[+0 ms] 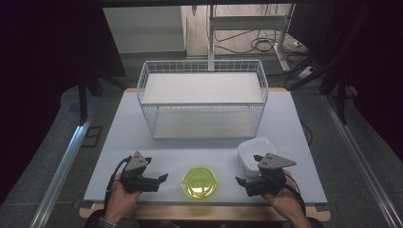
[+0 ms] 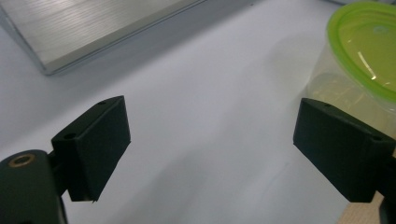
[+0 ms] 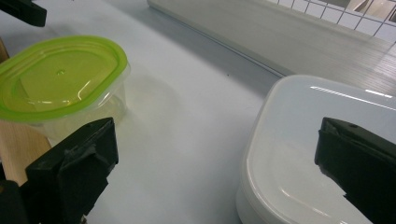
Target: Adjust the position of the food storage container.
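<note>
A clear tub with a lime-green lid [image 1: 200,182] [image 2: 369,56] [image 3: 60,77] stands near the table's front edge, between my two grippers. A white lidded box [image 1: 254,151] [image 3: 322,135] sits to its right. My left gripper [image 1: 156,170] [image 2: 210,149] is open just left of the green-lidded tub, with bare table between its jaws. My right gripper [image 1: 248,169] [image 3: 215,172] is open too. One of its jaws hangs over the white box's near corner and the other is near the tub. Neither gripper holds anything.
A white wire basket [image 1: 202,99] [image 3: 336,18] with a flat upper shelf stands at the back middle of the pale table board [image 1: 290,123]; its base plate [image 2: 93,28] lies ahead of the left gripper. A wooden strip [image 1: 204,211] edges the table's front.
</note>
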Demonstrator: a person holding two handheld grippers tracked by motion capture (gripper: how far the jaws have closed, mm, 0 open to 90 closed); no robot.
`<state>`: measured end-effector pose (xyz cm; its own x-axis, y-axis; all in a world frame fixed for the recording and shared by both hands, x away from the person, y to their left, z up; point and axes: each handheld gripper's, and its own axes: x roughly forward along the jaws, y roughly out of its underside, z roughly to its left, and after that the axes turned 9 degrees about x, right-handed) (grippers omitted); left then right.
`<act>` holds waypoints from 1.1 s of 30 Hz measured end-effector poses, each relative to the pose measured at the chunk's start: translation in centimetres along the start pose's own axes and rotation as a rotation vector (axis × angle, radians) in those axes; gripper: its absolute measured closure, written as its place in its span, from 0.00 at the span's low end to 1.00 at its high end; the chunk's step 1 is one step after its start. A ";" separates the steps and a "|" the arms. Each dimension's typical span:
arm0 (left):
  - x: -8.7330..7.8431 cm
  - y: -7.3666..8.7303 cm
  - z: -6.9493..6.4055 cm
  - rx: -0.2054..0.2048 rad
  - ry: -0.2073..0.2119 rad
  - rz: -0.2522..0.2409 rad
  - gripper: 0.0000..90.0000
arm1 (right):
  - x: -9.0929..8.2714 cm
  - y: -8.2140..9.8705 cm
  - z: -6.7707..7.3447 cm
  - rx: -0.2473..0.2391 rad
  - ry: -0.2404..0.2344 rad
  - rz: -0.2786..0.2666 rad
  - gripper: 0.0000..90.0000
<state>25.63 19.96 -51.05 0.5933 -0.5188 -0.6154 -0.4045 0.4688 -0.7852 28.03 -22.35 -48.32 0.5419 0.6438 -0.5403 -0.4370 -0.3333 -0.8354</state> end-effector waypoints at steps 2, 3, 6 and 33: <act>-0.2 -0.1 0.0 -0.013 0.003 -0.004 0.10 | 0.0 0.0 0.0 -0.003 0.005 0.008 0.00; -0.2 -0.1 0.0 -0.013 0.003 -0.004 0.10 | 0.0 0.0 0.0 -0.003 0.005 0.008 0.00; -0.3 -0.2 -0.1 -0.008 -0.005 -0.010 0.07 | -0.1 -0.1 -0.2 0.033 0.014 0.014 0.00; -1.5 -3.6 -4.0 0.066 0.147 -0.131 0.66 | -0.2 -0.3 -0.7 0.105 0.026 0.033 0.15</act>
<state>23.36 16.18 -47.61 0.5275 -0.6751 -0.5158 -0.2813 0.4342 -0.8558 28.54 -22.91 -48.06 0.5439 0.6152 -0.5707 -0.5269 -0.2789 -0.8029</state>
